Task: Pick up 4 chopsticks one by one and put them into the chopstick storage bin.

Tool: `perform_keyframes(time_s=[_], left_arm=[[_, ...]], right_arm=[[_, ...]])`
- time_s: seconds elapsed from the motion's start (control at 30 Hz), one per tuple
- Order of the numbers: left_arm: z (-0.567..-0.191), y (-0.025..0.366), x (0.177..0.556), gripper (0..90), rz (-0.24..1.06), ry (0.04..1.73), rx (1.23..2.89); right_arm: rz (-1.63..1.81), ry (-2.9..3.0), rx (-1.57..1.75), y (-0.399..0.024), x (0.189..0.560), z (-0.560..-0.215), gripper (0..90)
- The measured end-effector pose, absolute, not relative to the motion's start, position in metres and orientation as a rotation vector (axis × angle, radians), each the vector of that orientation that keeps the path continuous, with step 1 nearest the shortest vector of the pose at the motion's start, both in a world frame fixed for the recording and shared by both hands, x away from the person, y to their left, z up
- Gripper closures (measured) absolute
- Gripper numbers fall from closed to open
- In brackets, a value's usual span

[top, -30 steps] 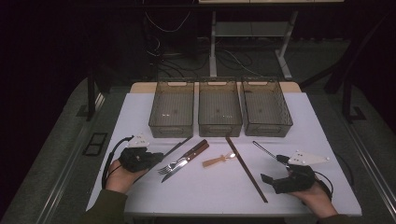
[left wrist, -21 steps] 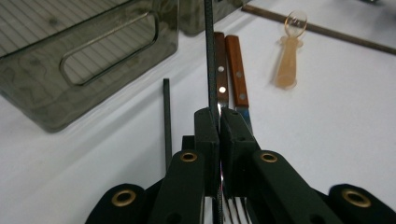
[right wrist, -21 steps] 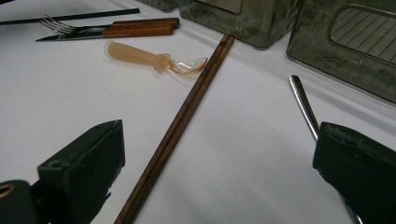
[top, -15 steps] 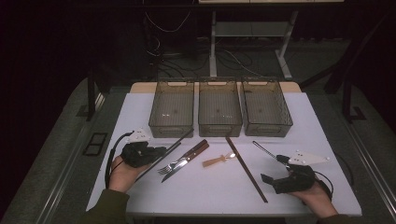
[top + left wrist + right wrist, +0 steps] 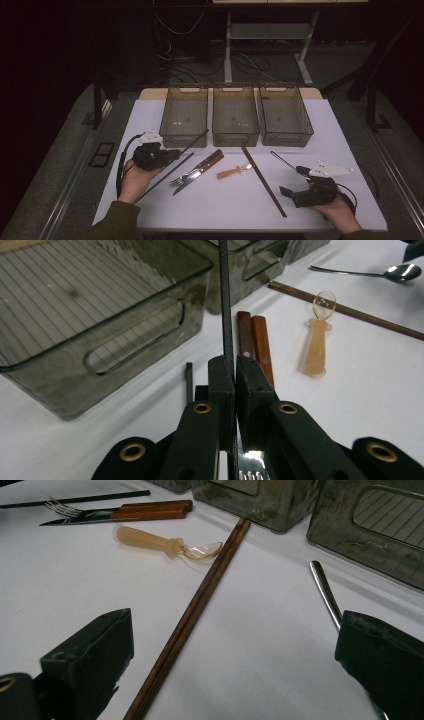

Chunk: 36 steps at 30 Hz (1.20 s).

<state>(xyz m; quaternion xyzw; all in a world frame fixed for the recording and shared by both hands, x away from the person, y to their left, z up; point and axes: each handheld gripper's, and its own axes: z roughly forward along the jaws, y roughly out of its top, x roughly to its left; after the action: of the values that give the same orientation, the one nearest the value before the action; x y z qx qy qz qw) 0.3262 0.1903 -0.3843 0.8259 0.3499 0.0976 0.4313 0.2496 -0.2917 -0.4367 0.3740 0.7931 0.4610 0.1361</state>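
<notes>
Black chopstick (image 5: 226, 305) pinched in my left hand-held gripper (image 5: 172, 154), tip lifted toward the leftmost bin (image 5: 184, 116) at the table's (image 5: 330, 130) far edge, I'd guess for sorting. Its twin (image 5: 167, 174) lies flat near the left edge, beside the fork (image 5: 181, 179) and knife (image 5: 206, 163). My right hand-held gripper (image 5: 230, 655) rests wide, holding nothing, near the right front corner, straddling the brown chopstick (image 5: 192, 615); metal spoon (image 5: 325, 595) alongside.
</notes>
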Motion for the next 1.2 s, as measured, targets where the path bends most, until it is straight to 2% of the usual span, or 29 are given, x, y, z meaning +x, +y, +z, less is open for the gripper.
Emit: perform_keyframes(time_s=[1.2], left_arm=[[-0.348, 0.167, 0.398, 85.5, 0.261, 0.883, 2.019]], right_arm=[[1.348, 2.293, 1.081, -0.291, 0.247, -0.435, 2.5]])
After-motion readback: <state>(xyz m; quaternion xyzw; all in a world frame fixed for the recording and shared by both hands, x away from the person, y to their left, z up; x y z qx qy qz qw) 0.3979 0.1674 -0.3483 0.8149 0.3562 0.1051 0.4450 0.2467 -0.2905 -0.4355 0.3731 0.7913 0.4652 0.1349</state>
